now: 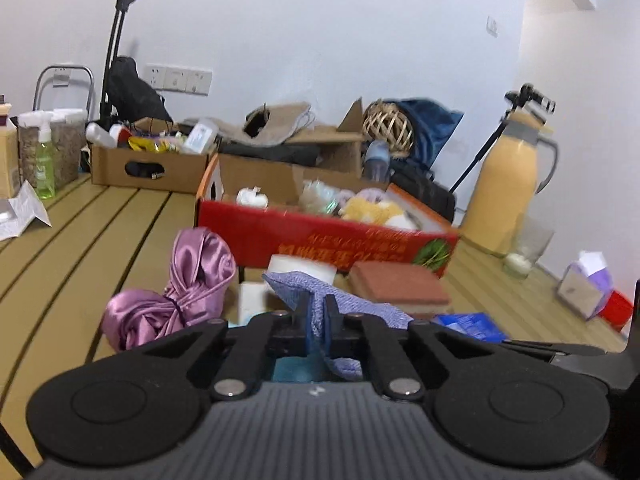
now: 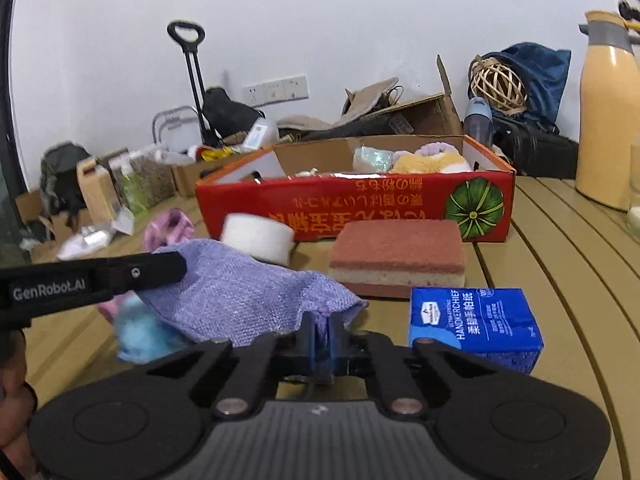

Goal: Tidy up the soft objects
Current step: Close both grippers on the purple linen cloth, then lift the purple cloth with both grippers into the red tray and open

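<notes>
A lilac knitted cloth (image 2: 236, 292) hangs spread between both grippers, just above the slatted table. My left gripper (image 1: 318, 312) is shut on one edge of the cloth (image 1: 352, 304). My right gripper (image 2: 323, 330) is shut on the opposite edge; the left gripper's finger (image 2: 144, 272) reaches in from the left in that view. Behind stands a red cardboard box (image 2: 360, 208) holding plush toys (image 2: 424, 160). In front of the box lie a red-and-cream sponge (image 2: 396, 256), a white roll (image 2: 256, 236), a blue fluffy item (image 2: 140, 332) and a purple satin bundle (image 1: 176, 292).
A blue handkerchief pack (image 2: 476, 320) lies right of my right gripper. A yellow thermos (image 1: 504, 184), a glass (image 1: 528, 248) and a tissue holder (image 1: 584, 288) stand at the right. Brown boxes (image 1: 148, 164) with clutter line the back wall. Bottles (image 1: 44, 160) stand at the far left.
</notes>
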Tool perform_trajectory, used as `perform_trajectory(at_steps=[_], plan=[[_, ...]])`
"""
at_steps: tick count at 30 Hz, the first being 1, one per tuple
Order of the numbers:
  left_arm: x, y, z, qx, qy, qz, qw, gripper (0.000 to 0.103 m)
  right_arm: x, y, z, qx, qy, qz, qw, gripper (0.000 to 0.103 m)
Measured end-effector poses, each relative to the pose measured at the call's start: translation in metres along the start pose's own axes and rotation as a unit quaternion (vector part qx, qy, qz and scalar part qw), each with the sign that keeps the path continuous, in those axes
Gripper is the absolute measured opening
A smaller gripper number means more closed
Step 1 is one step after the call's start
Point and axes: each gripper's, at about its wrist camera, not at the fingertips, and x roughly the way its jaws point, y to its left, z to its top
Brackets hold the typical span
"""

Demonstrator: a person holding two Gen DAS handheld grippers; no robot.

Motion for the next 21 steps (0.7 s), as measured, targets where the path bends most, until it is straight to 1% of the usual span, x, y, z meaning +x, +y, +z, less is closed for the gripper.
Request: perform_trajectory(at_steps=[3, 6, 11, 15, 21], plan=[[-0.036, -0.012, 0.004, -0.008, -0.016, -0.008, 0.9998, 0.006, -0.037, 0.007, 0.004, 0.006, -0.031, 0.014, 0.999, 0.005], [-0.068, -0.024, 0.004, -0.012, -0.03, -0.02, 0.9993, 0.006, -0.077, 0.008, 0.003, 0.027, -0.051, 0.027, 0.998, 0.005], [-0.102, -0.044, -0.005, -0.008, -0.035, -0.034, 0.9988, 0.006, -0.131, 0.012, -0.005, 0.039, -0.073, 0.036, 0.996, 0.004], [-0.119, -0.049, -0.013, -0.017, -0.028, -0.043, 0.9985, 0.006, -0.155, 0.015, -0.012, 0.041, -0.081, 0.033, 0.995, 0.005], [-0.134, -0.049, -0.01, -0.024, -0.043, -0.054, 0.9973, 0.006, -0.177, 0.017, -0.019, 0.048, -0.085, 0.04, 0.994, 0.004]])
